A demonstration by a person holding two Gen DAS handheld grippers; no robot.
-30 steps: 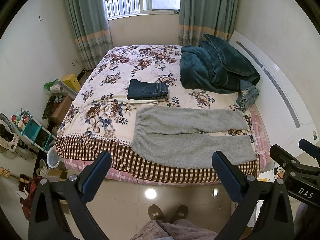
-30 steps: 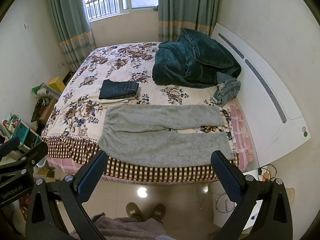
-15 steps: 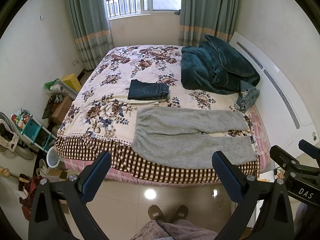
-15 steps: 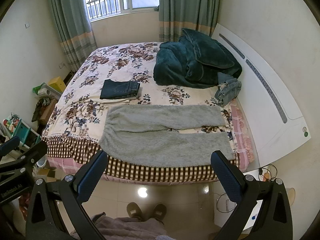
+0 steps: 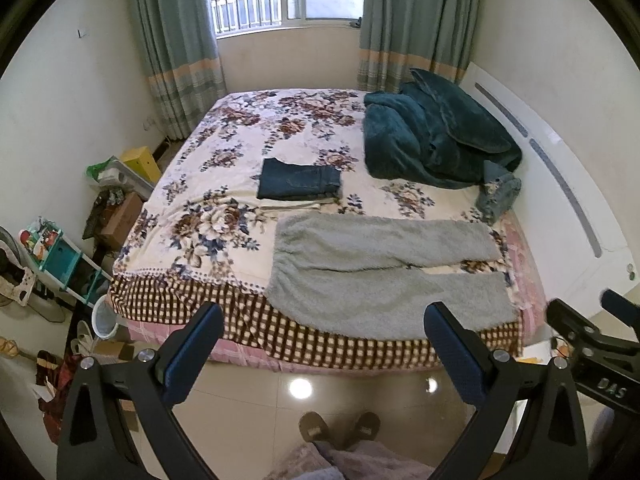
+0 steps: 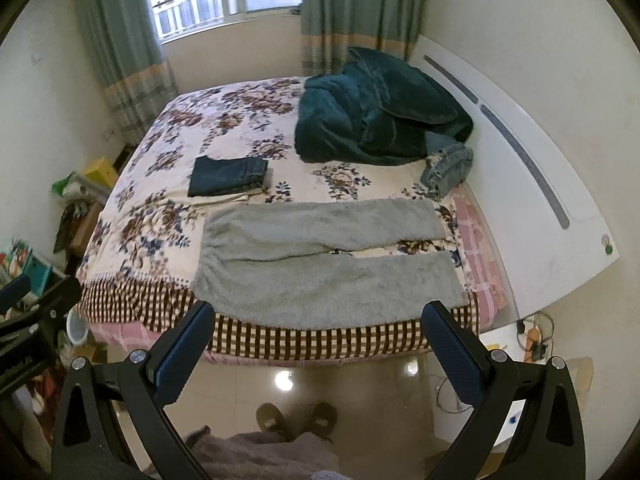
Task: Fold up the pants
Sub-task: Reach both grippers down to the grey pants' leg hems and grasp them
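Grey fuzzy pants (image 5: 380, 272) lie flat on the near edge of the floral bed (image 5: 224, 184), waistband to the left and both legs running right; they also show in the right wrist view (image 6: 320, 260). My left gripper (image 5: 322, 340) is open and empty, held over the floor in front of the bed. My right gripper (image 6: 318, 338) is open and empty, also short of the bed edge. Neither touches the pants.
Folded dark jeans (image 5: 298, 180) lie behind the pants. A teal blanket heap (image 5: 436, 140) and crumpled light denim (image 5: 498, 194) sit by the white headboard (image 5: 560, 168). Clutter and a shelf (image 5: 60, 256) stand left of the bed. My slippered feet (image 5: 340, 426) stand on tiled floor.
The right wrist view has shifted a little closer to the bed and slightly right. The left view is nearly unchanged. The pants have not moved.
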